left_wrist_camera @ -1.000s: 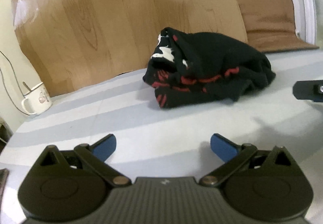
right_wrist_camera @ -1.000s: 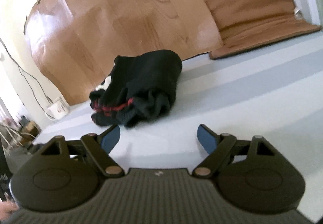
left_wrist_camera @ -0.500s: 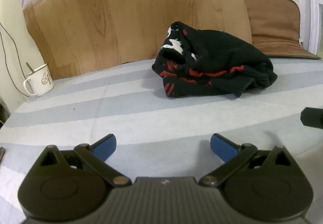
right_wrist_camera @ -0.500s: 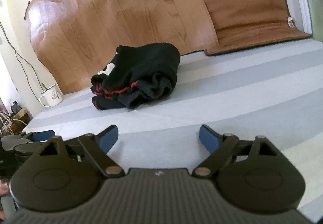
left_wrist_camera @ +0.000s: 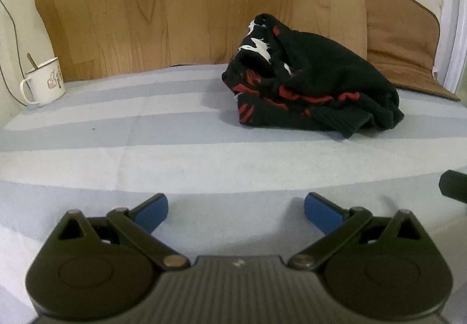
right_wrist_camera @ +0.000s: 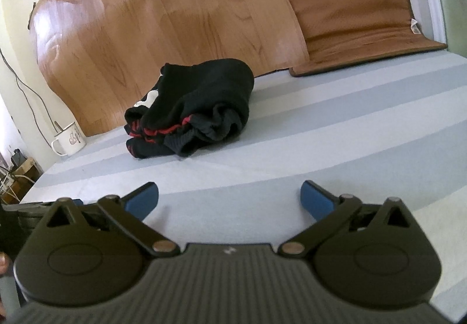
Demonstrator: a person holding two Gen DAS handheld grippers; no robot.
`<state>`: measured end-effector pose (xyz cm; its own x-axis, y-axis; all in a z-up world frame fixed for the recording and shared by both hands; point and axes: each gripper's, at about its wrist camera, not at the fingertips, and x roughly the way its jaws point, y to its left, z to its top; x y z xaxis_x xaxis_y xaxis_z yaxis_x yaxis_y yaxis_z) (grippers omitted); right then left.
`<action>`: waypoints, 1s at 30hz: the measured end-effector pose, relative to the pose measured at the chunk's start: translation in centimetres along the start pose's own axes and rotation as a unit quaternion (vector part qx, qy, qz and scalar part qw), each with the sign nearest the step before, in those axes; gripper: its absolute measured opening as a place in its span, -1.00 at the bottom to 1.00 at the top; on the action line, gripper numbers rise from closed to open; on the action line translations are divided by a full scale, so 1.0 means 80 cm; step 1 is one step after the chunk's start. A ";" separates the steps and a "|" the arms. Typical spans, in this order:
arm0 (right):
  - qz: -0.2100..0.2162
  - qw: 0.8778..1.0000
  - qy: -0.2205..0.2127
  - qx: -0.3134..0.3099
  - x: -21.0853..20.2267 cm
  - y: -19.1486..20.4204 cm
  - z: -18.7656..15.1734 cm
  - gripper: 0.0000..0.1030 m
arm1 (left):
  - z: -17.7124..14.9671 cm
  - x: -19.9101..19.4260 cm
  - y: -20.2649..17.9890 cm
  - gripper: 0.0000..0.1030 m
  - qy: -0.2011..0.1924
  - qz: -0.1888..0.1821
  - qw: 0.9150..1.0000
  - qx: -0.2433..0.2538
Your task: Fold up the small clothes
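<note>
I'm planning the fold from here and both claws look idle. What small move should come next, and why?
Probably bring the open right claw forward toward the near edge of the black garment. The garment lies bunched in a heap on the striped cloth, and neither it nor the open left claw touches or holds anything, so a grip on an edge seems needed before spreading it.

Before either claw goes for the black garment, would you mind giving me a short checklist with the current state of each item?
1. Left claw open and holding nothing: ok.
2. Right claw open and holding nothing: ok.
3. Black garment lying on the striped cloth, apart from both claws: ok.
4. Garment spread flat for folding: not ok, it sits in a bunched heap.
5. Mug with its spoon clear of the garment: ok, it stands off to the side by the wooden board.
6. A free edge or corner to grip: cannot tell, the folds hide it.
</note>
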<state>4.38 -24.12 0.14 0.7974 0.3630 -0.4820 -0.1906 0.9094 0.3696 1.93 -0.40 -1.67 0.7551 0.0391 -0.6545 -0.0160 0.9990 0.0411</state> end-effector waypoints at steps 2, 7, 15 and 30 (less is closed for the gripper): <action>0.000 1.000 0.000 0.000 0.000 0.000 0.000 1.00 | -0.001 0.000 0.000 1.00 0.000 0.000 1.000 0.002; 0.012 1.000 -0.004 0.015 -0.001 -0.006 0.001 1.00 | 0.000 0.000 0.002 1.00 0.003 -0.005 1.000 0.001; 0.030 0.999 -0.009 0.035 -0.002 -0.013 0.003 1.00 | 0.002 0.001 0.004 1.00 0.006 -0.011 1.000 0.002; 0.018 1.000 0.007 0.001 -0.007 0.013 -0.009 1.00 | 0.001 0.001 0.002 1.00 0.002 -0.004 1.000 -0.002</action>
<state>3.32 -23.23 0.25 0.7825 0.3982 -0.4786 -0.2182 0.8954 0.3881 2.01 -0.23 -1.64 0.7519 0.0314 -0.6585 -0.0123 0.9994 0.0335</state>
